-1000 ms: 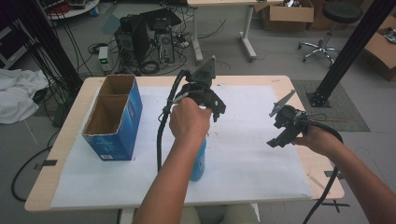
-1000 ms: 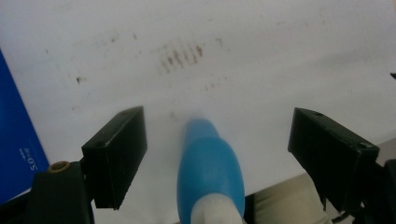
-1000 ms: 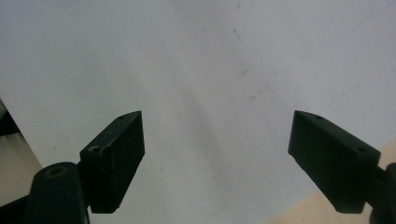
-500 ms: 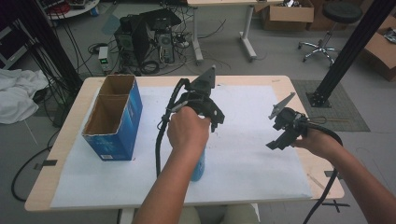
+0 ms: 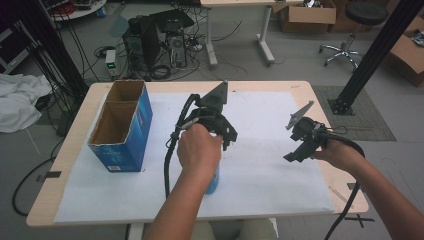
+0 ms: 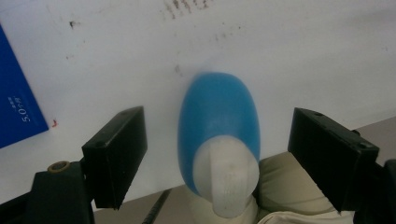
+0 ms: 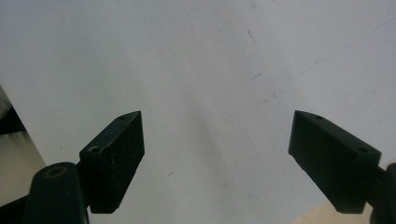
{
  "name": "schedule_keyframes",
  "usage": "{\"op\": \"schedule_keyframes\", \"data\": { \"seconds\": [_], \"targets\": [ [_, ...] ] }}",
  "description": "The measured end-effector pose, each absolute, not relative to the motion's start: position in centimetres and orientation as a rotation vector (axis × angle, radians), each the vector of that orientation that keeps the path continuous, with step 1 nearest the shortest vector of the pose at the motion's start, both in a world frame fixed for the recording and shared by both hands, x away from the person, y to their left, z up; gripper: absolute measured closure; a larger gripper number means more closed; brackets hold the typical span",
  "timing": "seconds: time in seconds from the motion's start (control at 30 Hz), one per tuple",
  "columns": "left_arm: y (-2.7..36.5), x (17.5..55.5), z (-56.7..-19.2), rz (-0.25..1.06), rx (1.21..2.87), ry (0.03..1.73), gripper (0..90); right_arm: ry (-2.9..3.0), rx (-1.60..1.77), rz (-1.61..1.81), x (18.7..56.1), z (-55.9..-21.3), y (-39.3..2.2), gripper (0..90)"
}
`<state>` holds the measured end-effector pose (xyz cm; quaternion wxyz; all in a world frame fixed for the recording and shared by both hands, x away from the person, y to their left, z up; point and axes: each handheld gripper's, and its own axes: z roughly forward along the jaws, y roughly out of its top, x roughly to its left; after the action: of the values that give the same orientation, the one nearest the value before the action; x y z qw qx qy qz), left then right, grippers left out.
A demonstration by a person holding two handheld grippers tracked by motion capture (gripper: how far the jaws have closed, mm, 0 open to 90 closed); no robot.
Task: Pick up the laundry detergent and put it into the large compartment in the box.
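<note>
A blue bottle with a white cap (image 6: 218,135) stands on the white paper near the table's front edge; under my left hand its lower part, the blue bottle (image 5: 213,184), pokes out. My left gripper (image 6: 219,140) looks down on its cap, jaws wide open on either side of the bottle with a gap on each side. From above, the left gripper (image 5: 220,134) is over the middle of the table. My right gripper (image 5: 300,142) hovers open at the right over bare paper, and in its own view the right gripper (image 7: 217,149) has nothing between its jaws.
An open blue cardboard box (image 5: 120,127) stands at the table's left. White paper (image 5: 270,175) covers most of the wooden table (image 5: 300,87). The blue box's corner (image 6: 18,107) is at the left of the left gripper view. Cables trail from both grippers.
My left hand and gripper have moved toward the near edge, coming down over the blue bottle. The right gripper has barely moved.
</note>
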<state>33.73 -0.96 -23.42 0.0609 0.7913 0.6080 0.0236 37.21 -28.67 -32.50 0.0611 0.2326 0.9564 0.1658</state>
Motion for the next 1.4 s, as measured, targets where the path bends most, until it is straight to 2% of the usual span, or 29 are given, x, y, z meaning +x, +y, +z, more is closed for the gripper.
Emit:
{"op": "schedule_keyframes", "data": {
  "seconds": [1.4],
  "targets": [
    [-1.2, 33.0, -28.1, 0.032, 2.425, 1.882, 20.0, 2.902, 0.679, 0.508, 37.1, -32.9, -27.7, 18.0]
  ]
}}
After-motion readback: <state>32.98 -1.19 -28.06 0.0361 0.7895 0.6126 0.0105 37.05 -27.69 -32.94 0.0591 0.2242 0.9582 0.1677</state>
